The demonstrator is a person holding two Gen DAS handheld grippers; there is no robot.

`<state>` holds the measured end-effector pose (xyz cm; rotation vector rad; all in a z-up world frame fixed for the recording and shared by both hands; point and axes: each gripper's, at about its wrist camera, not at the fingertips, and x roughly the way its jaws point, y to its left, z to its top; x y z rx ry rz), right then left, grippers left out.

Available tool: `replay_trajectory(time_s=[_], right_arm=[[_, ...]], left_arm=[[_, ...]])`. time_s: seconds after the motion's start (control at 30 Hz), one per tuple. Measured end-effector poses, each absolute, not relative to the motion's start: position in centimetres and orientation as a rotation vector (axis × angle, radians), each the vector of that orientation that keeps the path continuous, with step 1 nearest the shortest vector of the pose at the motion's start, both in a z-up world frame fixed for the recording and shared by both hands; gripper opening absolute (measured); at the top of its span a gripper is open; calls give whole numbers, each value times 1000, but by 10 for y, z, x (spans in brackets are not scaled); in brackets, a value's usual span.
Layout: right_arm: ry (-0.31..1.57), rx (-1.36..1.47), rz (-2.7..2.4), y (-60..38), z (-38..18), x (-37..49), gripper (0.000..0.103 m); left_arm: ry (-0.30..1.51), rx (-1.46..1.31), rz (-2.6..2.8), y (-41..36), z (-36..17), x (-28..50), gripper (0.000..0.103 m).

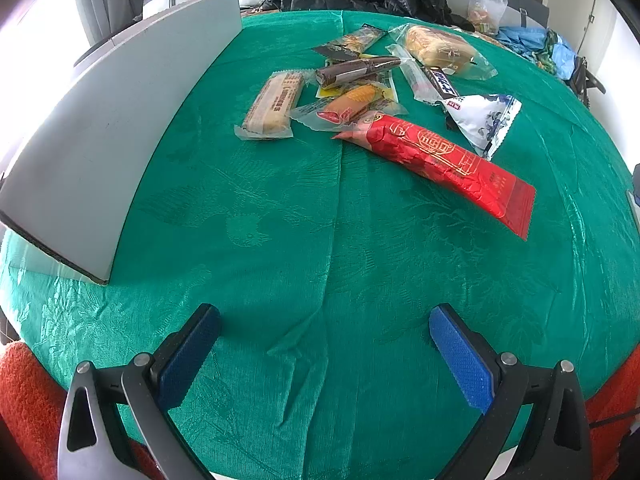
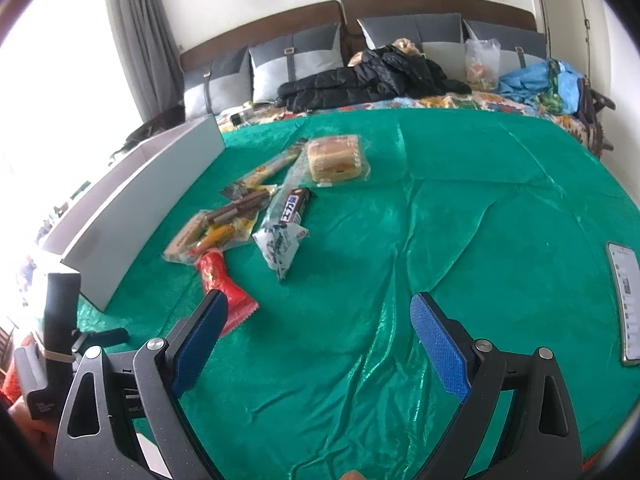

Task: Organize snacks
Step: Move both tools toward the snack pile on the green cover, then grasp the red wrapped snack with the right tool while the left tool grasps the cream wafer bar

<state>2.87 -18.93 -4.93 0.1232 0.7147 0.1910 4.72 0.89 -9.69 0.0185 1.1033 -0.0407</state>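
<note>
A heap of wrapped snacks lies on the green cloth [image 1: 280, 220]. Among them are a long red packet [image 1: 444, 160], a beige bar [image 1: 274, 104], an orange packet [image 1: 352, 106], a dark brown roll [image 1: 356, 70], a bagged bun [image 1: 438, 50] and a white-and-blue pouch [image 1: 486, 120]. A grey box [image 1: 108, 120] stands at the left. My left gripper [image 1: 324, 316] is open over bare cloth, well short of the heap. The right gripper [image 2: 318, 308] is open too, and the red packet [image 2: 224, 286] ends just beyond its left finger. The bun [image 2: 336, 158] and pouch [image 2: 280, 246] lie farther off.
A phone [image 2: 626, 304] lies on the cloth at the far right. Behind the cloth are a black jacket [image 2: 372, 74], grey cushions [image 2: 296, 60], a plastic bag [image 2: 482, 64] and blue fabric [image 2: 540, 80]. Red-orange fabric [image 1: 24, 392] shows past the near edge. The left gripper's body [image 2: 56, 320] is at the left.
</note>
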Motion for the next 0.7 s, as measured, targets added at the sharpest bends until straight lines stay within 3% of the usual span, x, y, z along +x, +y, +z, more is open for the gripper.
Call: replay_trajectory(time_s=[0.37,0.7], right_arm=[[643,140,290,-184,-47,25,95],[856,105,354,-177,-71,43,95]], left_arm=[[1112,20,-48,9,-97,50,103],[1147,-78,-138,28,-89,53,103]])
